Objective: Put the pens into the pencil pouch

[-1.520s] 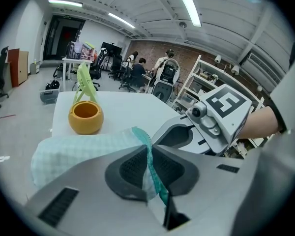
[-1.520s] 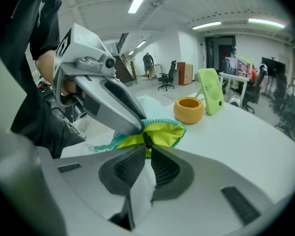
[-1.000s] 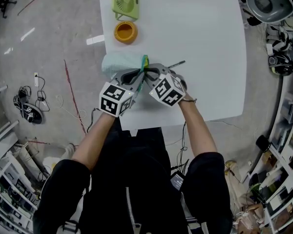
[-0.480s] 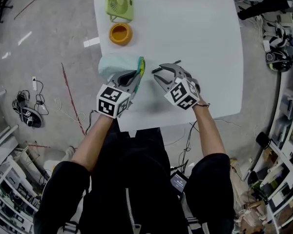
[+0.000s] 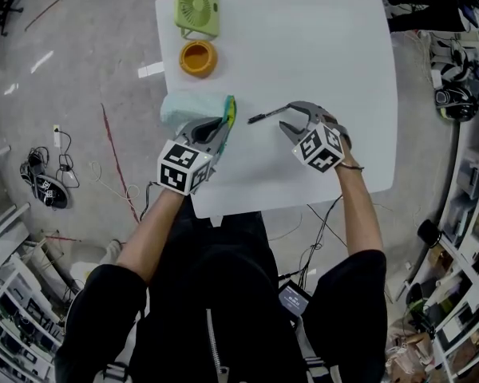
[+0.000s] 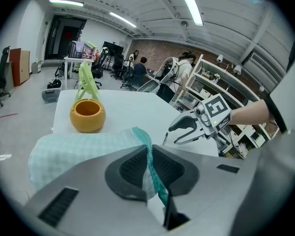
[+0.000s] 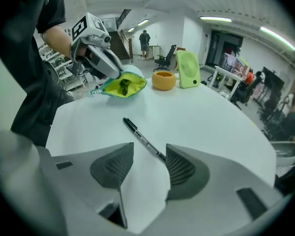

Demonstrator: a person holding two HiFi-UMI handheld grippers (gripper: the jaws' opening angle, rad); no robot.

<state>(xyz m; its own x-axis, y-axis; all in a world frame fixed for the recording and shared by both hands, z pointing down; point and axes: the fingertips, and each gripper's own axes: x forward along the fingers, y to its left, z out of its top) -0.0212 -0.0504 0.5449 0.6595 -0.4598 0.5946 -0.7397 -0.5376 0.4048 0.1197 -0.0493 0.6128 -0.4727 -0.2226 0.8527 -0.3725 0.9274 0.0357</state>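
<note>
White table (image 5: 319,46); pen (image 5: 267,114) partly hidden, pouch (image 5: 184,108) interior unclear.

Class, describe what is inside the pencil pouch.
The pencil pouch gapes toward the right gripper view, showing yellow-green lining. Its depths are shadowed, and the left gripper pinches one edge, so its contents cannot be made out.
</note>
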